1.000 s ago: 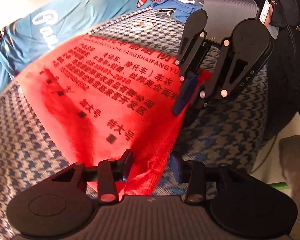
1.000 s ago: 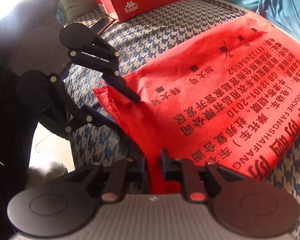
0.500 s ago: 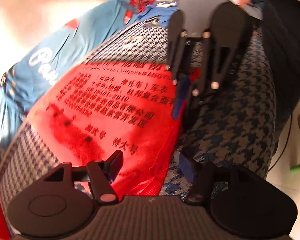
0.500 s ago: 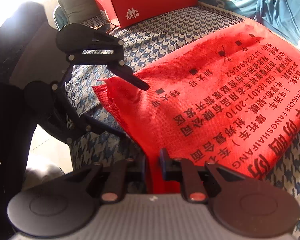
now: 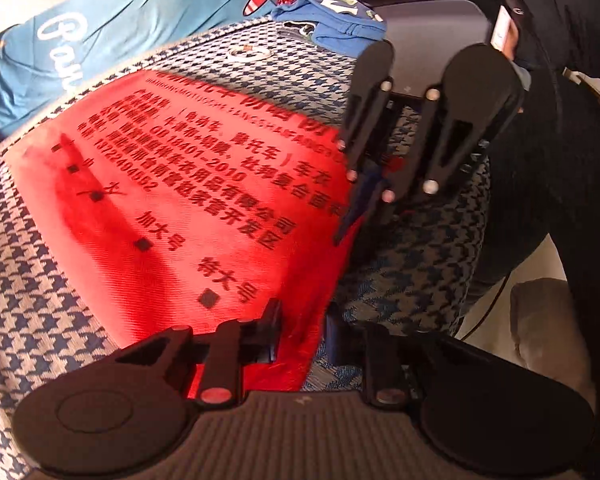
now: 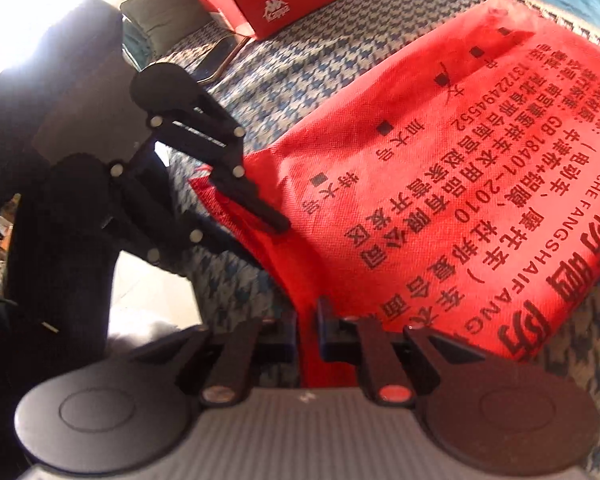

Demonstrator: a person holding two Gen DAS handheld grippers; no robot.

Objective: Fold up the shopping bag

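- Right gripper (image 6: 308,334) is clamped on the red shopping bag (image 6: 440,184) edge.
- Left gripper (image 5: 302,330) is narrowing around the bag's near corner; the thin edge between its fingers could slip out.

Ahead of the right gripper (image 6: 308,334), bare houndstooth bed (image 6: 300,68) lies free up to the red shoebox (image 6: 276,4); blue clothing (image 5: 60,52) blocks beyond the left gripper (image 5: 302,328).

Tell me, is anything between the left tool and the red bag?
Nothing visible. The left tool is closing with the red bag's near edge already between its fingers. The right tool is shut on the same edge, further along.
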